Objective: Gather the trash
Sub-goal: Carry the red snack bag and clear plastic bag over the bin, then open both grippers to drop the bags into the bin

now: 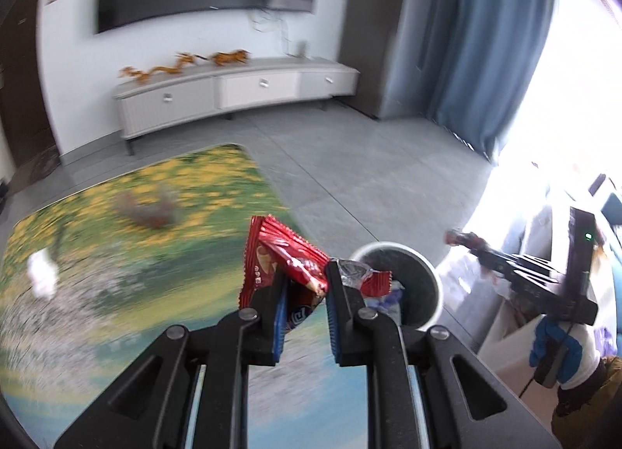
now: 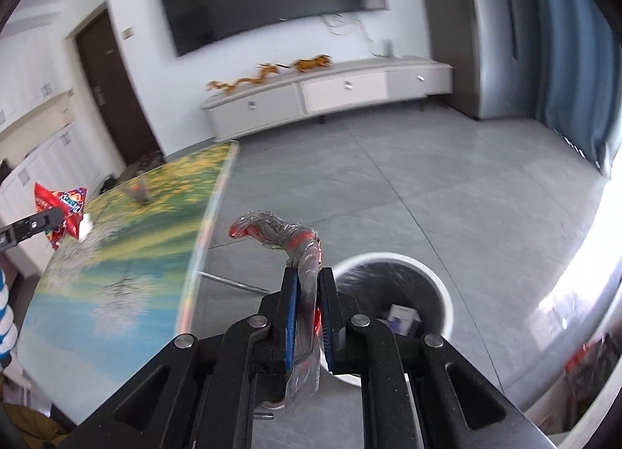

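From the left wrist, the left gripper (image 1: 305,274) is clenched on a crumpled red snack wrapper (image 1: 283,262), shiny foil with creased folds fanning up toward eleven o'clock and a torn silvery end poking out at three o'clock. Just past it, at two o'clock, stands the white trash bin (image 1: 431,274), dark inside with scraps in it. The flowery tabletop (image 1: 116,254) spreads at nine o'clock, a white crumpled tissue (image 1: 42,274) lying on it. The right gripper (image 1: 466,241) shows at three o'clock.

From the right wrist, the right gripper (image 2: 309,274) is clamped on a twisted clear plastic wrapper (image 2: 280,233) with red print, curling toward eleven o'clock. The bin (image 2: 443,293) sits at three o'clock, on the grey floor (image 2: 427,196).
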Demonstrator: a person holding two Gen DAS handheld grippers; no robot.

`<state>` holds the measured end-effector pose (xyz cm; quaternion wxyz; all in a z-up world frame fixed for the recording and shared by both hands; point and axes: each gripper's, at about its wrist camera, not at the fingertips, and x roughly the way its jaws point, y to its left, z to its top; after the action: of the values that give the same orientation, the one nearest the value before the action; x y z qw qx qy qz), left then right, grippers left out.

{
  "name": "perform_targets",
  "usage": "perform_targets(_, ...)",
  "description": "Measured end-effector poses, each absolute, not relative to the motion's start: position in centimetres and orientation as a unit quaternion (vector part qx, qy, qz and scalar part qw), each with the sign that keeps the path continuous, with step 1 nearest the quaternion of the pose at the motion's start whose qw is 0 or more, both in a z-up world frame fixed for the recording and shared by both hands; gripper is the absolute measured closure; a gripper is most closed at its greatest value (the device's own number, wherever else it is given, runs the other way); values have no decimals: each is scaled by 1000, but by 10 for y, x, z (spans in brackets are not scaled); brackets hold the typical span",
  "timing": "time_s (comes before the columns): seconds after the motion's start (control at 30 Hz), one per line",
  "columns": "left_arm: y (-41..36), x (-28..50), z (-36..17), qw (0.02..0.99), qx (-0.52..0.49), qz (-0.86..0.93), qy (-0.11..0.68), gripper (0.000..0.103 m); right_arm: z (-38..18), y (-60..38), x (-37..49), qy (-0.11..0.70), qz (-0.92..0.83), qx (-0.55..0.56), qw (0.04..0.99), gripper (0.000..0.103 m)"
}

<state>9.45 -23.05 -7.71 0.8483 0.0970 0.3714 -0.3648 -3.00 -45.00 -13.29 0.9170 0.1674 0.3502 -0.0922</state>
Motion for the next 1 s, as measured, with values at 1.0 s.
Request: perform_targets(1.0,-427,125,-169,774,99,-439,445,52,-236,-542,13,421,-181,249,854,56)
